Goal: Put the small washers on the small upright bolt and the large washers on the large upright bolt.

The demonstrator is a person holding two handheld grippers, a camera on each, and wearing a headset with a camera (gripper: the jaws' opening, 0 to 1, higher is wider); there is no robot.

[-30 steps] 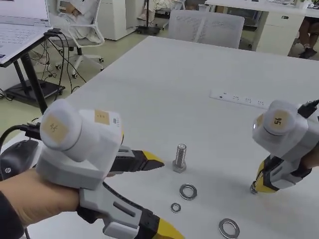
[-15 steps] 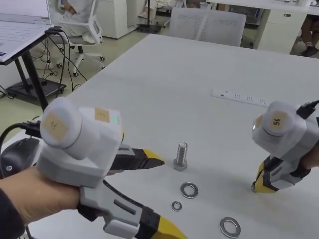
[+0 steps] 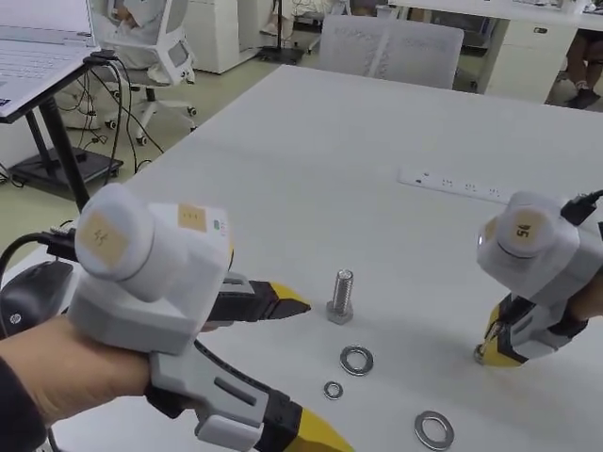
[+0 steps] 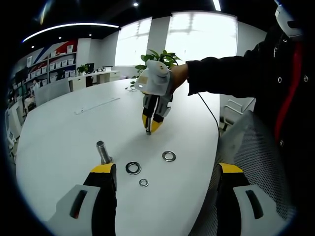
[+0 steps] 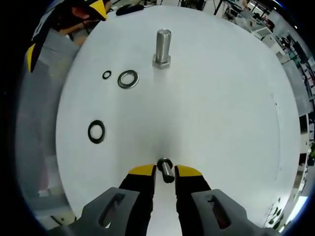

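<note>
While the right gripper [image 5: 166, 173] is clamping the small bolt [image 5: 165, 168], well apart from the large bolt [image 3: 341, 298], the left gripper [image 4: 166, 169] is hovering beside that bolt, jaws apart; a small washer [image 3: 333, 390] and two large washers [image 3: 356, 360] [image 3: 433, 430] are lying near it.

Left gripper [image 3: 313, 373], lower left of head view: bulky pale-grey shell, two tan stickers with handwritten marks, black jaws tipped yellow, black cable [image 3: 24, 247] off the left edge. Right gripper [image 3: 492, 350], right edge: same grey shell, one round tan sticker with pen marks, yellow-tipped jaws, second black cable [image 3: 586, 202] at its top. Left gripper view, upper right: dark sleeve [image 4: 236, 73] with small round studs, red strip [image 4: 294, 83] down the dark jacket.
</note>
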